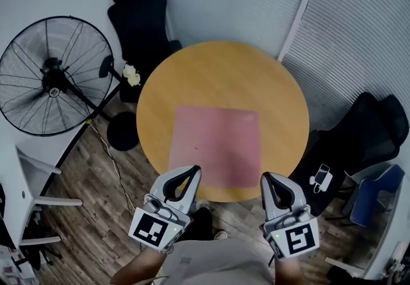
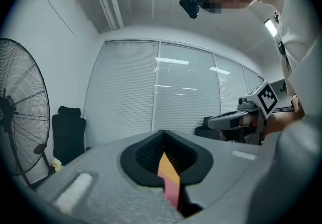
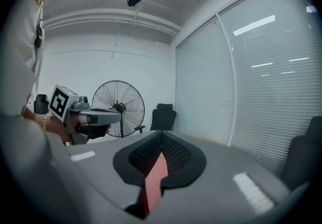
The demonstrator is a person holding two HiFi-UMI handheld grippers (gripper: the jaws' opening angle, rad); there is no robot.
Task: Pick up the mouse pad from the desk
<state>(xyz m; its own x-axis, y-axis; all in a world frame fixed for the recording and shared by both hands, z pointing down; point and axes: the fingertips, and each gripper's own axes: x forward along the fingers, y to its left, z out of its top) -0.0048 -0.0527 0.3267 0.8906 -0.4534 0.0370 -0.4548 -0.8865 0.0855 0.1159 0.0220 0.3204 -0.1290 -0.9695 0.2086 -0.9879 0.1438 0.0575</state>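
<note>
Mouse pad (image 1: 216,144): one, pink, lying flat on the near half of the table, with its near edge by both gripper tips.
Table (image 1: 224,72): one, round, wooden.
Fan (image 1: 51,75): one, black, standing on the floor left of the table.
Chairs: two, black. One (image 1: 142,18) is beyond the table and one (image 1: 368,133) is to its right.
Grippers: two, at the table's near rim. The left gripper (image 1: 193,170) has its jaws closed tip to tip, and so does the right gripper (image 1: 265,179).
</note>
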